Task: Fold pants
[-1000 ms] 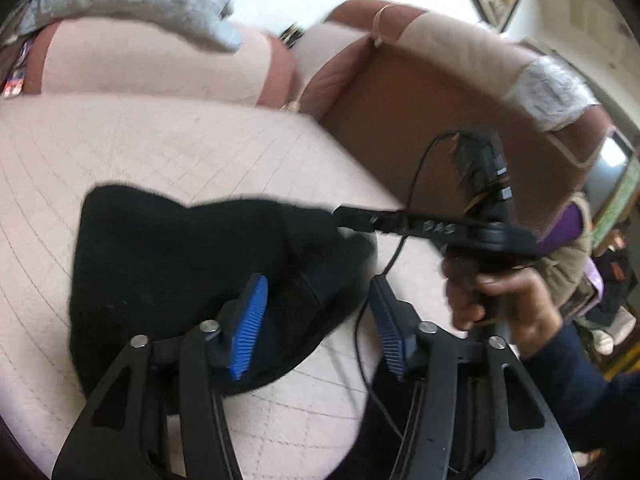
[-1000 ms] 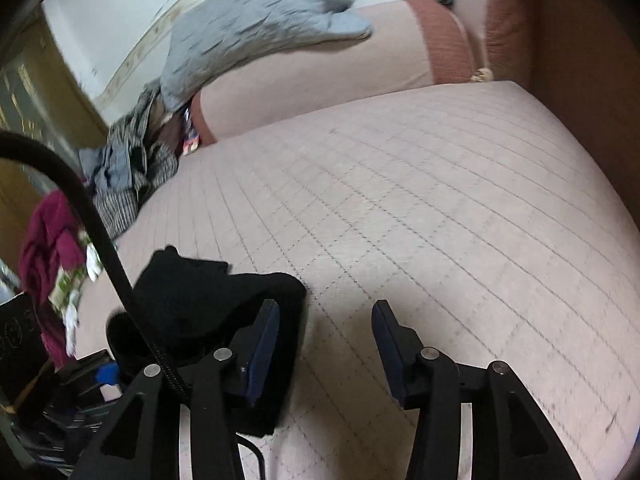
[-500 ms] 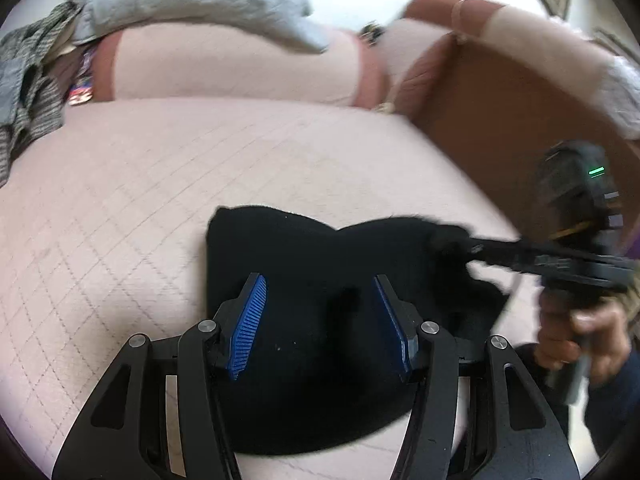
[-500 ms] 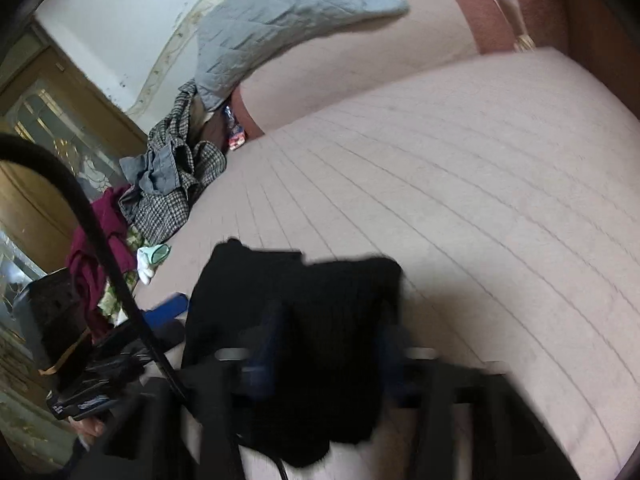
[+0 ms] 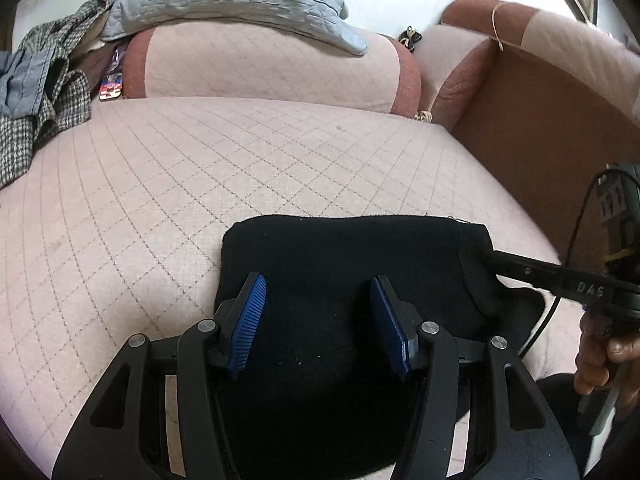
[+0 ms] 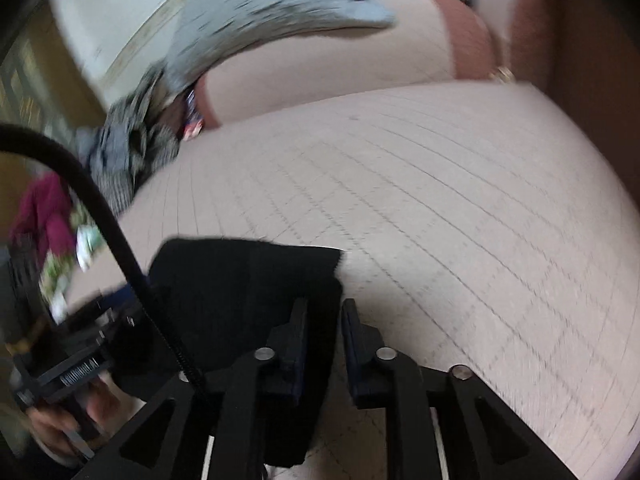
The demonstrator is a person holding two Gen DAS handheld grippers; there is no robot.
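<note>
Pants (image 5: 344, 264) bundled on couch (image 5: 200, 168); my right gripper (image 6: 325, 322) clenched on their edge, left gripper (image 5: 316, 312) released above; I'd pull corner taut w/ slow drag

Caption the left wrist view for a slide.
Open left gripper hovers over folded black pants on a quilted pink sofa; right gripper pinches their corner.

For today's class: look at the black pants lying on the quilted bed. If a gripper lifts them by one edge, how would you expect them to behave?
The black pants would probably droop rather than hold shape: they lie flat and folded on the quilted bed. Their matte, knit-looking surface suggests the pads would not slip easily. The right gripper pinching just one edge hints they may be light.
</note>
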